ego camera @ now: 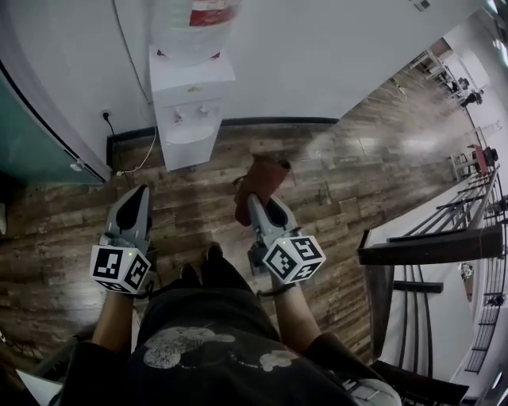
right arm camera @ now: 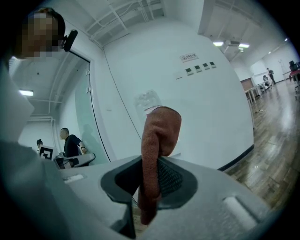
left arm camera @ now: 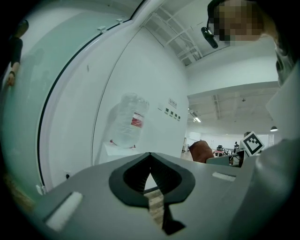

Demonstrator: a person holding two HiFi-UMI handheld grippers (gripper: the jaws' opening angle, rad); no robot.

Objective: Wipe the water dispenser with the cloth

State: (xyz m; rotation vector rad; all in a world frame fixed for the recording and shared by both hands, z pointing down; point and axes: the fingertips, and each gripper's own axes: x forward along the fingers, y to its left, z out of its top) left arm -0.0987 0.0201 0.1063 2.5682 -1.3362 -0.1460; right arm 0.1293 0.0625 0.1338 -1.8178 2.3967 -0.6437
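- The cloth, reddish-brown, is clamped in the right gripper; it stands up out of the jaw tips and folds over at its top
- The right gripper view shows the grip closely: both jaws press on the lower part of the cloth, whose upper part rises in front of the white wall
- The water dispenser is white and stands on the wooden floor against the wall, well apart from the cloth and ahead of both grippers
- A clear bottle with a red label sits upside down on the dispenser's top; the head view cuts off its upper part, while the left gripper view shows it whole
- In the right gripper view the cloth covers most of the dispenser, and only a faint outline of the bottle shows behind it
- The left gripper has its jaws closed tip to tip with nothing held; only its own view confirms this
- The left gripper view also catches the cloth and the right gripper's marker cube at its right edge
- Only the head view shows a cable running along the floor to a socket left of the dispenser
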